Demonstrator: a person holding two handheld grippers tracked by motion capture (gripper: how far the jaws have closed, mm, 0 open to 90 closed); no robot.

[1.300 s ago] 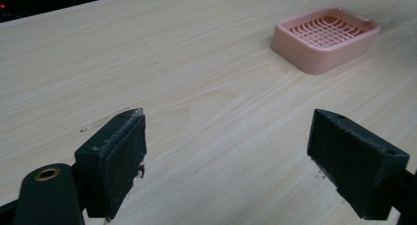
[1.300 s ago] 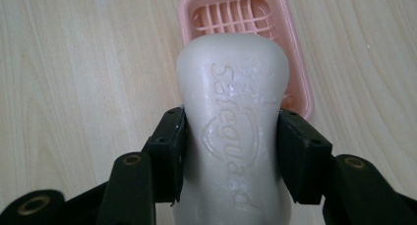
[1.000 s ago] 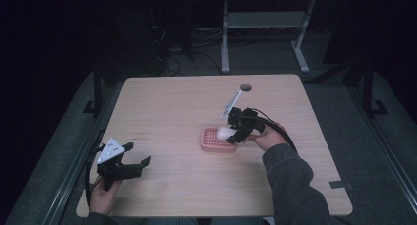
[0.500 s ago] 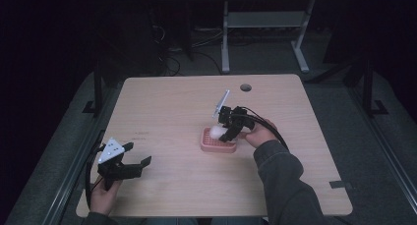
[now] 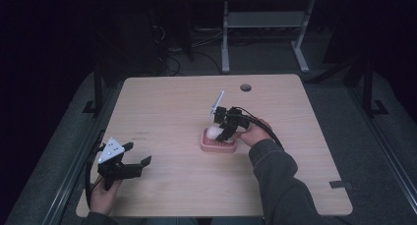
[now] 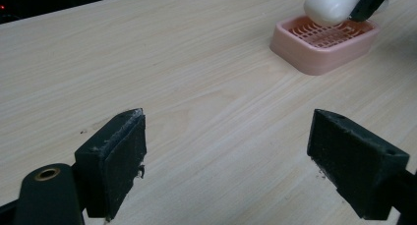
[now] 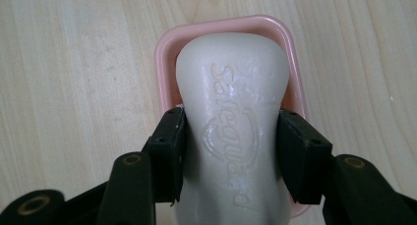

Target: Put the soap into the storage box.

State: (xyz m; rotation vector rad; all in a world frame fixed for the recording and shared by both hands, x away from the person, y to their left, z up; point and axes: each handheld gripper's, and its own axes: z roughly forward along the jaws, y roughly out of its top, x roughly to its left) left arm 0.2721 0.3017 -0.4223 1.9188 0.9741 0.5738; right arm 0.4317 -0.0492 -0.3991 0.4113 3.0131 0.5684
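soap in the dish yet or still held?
Held: the right hand-held gripper clamps the soap bar just above the pink dish; whether they touch, cannot tell.

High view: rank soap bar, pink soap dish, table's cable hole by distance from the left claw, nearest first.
From the left claw:
1. Pink soap dish, mid-table, to its right.
2. Soap bar, in the right claw, just above the dish; close to call.
3. Cable hole, far edge.

Bare table (image 5: 172,112) lies all round the pink dish (image 5: 218,145); only that dish, soap (image 5: 214,132) above it, blocks passage mid-table.
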